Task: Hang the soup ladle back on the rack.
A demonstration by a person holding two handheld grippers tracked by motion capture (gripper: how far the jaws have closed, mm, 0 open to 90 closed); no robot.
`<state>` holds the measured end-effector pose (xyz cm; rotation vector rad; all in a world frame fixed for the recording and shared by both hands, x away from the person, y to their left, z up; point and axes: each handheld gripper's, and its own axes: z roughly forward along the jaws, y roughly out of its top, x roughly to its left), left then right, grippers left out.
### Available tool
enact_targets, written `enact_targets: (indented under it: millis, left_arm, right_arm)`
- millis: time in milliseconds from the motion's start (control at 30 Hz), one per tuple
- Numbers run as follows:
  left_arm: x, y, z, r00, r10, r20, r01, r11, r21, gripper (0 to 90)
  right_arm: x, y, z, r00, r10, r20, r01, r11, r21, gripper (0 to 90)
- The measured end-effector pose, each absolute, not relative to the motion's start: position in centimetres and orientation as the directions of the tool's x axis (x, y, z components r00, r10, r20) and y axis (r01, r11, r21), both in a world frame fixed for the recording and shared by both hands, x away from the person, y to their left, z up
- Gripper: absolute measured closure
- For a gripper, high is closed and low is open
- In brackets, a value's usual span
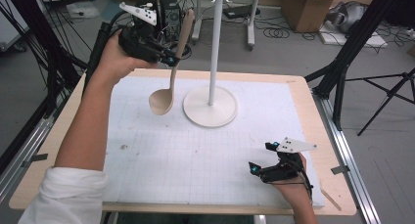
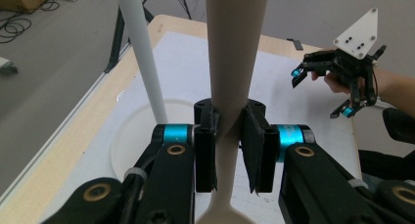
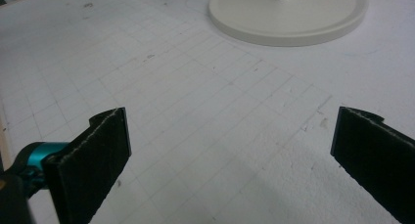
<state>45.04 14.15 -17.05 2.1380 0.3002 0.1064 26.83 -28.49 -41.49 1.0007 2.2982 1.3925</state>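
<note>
A: Where is the ladle [image 1: 169, 82], and which way does it run?

B: It hangs in the air, clamped in the left gripper [image 1: 170, 56]. Its long axis is close to upright, leaning a little: the handle end rises above the jaws and the bowl hangs below them, over the white gridded mat [image 1: 195, 150]. In the left gripper view the two black pads [image 2: 205, 153] press the ladle [image 2: 230, 87] at a narrow part of its shaft.

A: What sits beside that gripper?

B: The white stand [image 1: 211, 94], just past the jaws to one side; its pole [image 2: 144, 57] rises close beside the handle, apart from it.

A: Anything cut off?

B: The handle's tip runs out of the top of the left gripper view, and just the rim of the bowl shows at its bottom edge. The high view gives the whole ladle. The stand's top, with short prongs, is cropped there.

A: And the other one?

B: The right gripper [image 1: 262, 158] is low over the mat, jaws spread wide with nothing between them. Its own view shows the stand's round base [image 3: 288, 13] ahead of the jaws.
</note>
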Motion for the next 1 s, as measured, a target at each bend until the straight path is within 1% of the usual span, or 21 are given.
enact_targets:
  millis: [167, 367, 633, 1000]
  left_arm:
    - [46.3, 14.1, -15.8, 0.962, 0.270, -0.036, 0.180, -0.529, 0.830, 76.4]
    - [47.7, 13.9, -15.0, 0.956, 0.287, -0.052, 0.203, -0.525, 0.827, 76.4]
    - [49.1, 13.5, -15.1, 0.948, 0.311, -0.064, 0.229, -0.530, 0.816, 76.4]
    - [49.9, 12.7, -14.9, 0.944, 0.324, -0.068, 0.247, -0.551, 0.797, 76.4]
  right_arm:
    - [26.8, -28.6, -41.4, -0.726, 0.678, 0.115, 0.414, 0.297, 0.860, 0.4]
    - [26.7, -28.8, -41.5, -0.722, 0.681, 0.124, 0.421, 0.289, 0.860, 0.4]
    - [26.6, -28.8, -41.5, -0.723, 0.681, 0.117, 0.417, 0.294, 0.860, 0.4]
    - [26.4, -28.9, -41.4, -0.722, 0.681, 0.121, 0.416, 0.288, 0.863, 0.4]
